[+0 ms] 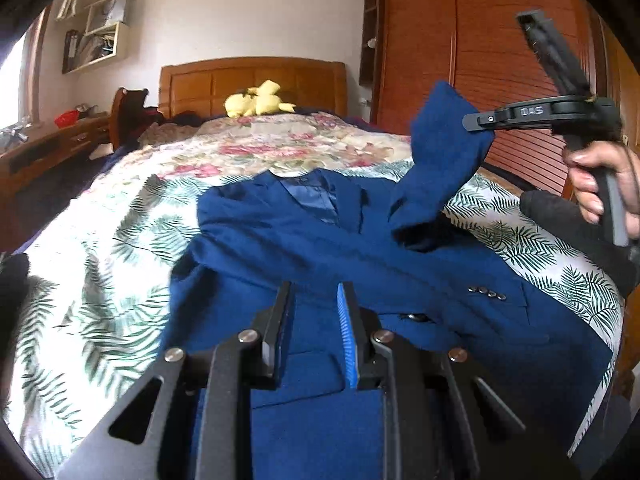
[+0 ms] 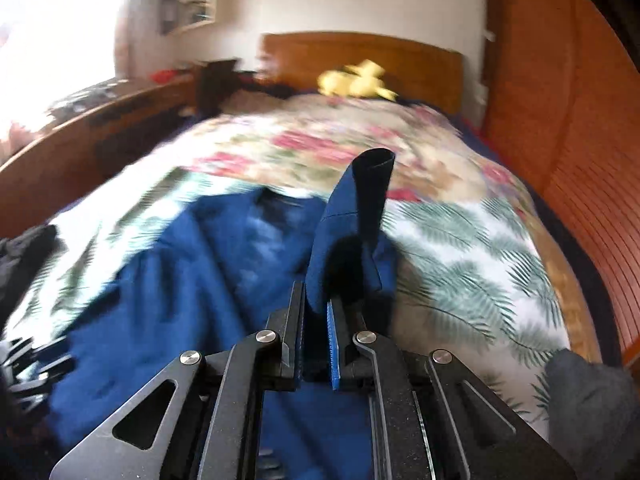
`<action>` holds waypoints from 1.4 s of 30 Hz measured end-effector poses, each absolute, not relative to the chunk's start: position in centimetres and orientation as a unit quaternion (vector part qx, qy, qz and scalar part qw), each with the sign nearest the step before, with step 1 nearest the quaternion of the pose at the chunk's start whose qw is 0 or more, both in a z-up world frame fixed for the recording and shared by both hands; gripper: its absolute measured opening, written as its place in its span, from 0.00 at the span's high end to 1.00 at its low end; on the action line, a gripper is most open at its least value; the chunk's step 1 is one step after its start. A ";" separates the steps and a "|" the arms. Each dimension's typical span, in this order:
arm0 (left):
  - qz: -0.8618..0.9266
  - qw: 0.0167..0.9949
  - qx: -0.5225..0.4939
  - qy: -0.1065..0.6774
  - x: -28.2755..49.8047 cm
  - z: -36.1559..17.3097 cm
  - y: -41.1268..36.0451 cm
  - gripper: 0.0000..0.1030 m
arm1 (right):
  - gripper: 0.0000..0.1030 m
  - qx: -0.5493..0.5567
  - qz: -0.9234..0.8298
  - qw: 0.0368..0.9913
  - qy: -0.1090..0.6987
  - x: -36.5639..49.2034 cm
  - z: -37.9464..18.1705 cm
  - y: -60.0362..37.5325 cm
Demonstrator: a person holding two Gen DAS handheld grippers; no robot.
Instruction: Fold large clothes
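A navy blue suit jacket [image 1: 320, 240] lies face up on the bed, collar toward the headboard; it also shows in the right wrist view [image 2: 180, 280]. One sleeve lies folded across its chest, cuff buttons [image 1: 488, 293] showing. My right gripper [image 2: 318, 300] is shut on the other sleeve [image 2: 352, 232] and holds it raised above the jacket's right side; in the left wrist view that gripper [image 1: 476, 122] pinches the lifted sleeve [image 1: 440, 152]. My left gripper [image 1: 316, 292] hovers over the jacket's lower front, jaws apart with nothing between them.
The bed has a leaf-print cover [image 1: 100, 260] and a floral quilt [image 1: 260, 144]. A yellow plush toy [image 1: 260, 104] sits by the wooden headboard [image 1: 252, 80]. A wooden wardrobe [image 1: 480, 40] stands to the right, a desk [image 1: 52, 144] to the left.
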State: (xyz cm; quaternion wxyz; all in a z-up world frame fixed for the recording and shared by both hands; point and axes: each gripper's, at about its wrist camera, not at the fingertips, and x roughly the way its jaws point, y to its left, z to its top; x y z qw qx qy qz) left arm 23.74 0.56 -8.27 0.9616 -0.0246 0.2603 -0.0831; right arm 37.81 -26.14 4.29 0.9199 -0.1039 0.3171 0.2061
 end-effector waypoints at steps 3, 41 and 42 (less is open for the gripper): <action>-0.073 0.964 -0.031 0.254 22.7 -7.7 2.1 0.81 | 0.94 -0.111 0.249 0.913 0.305 34.7 5.4 -22.9; -0.086 0.940 -0.006 0.331 23.7 -11.2 3.9 0.81 | 0.54 -0.057 0.232 0.885 0.399 27.1 -11.1 -24.6; -0.084 0.937 -0.004 0.338 23.8 -11.5 3.9 0.81 | 0.54 -0.050 0.232 0.885 0.400 27.2 -11.1 -24.9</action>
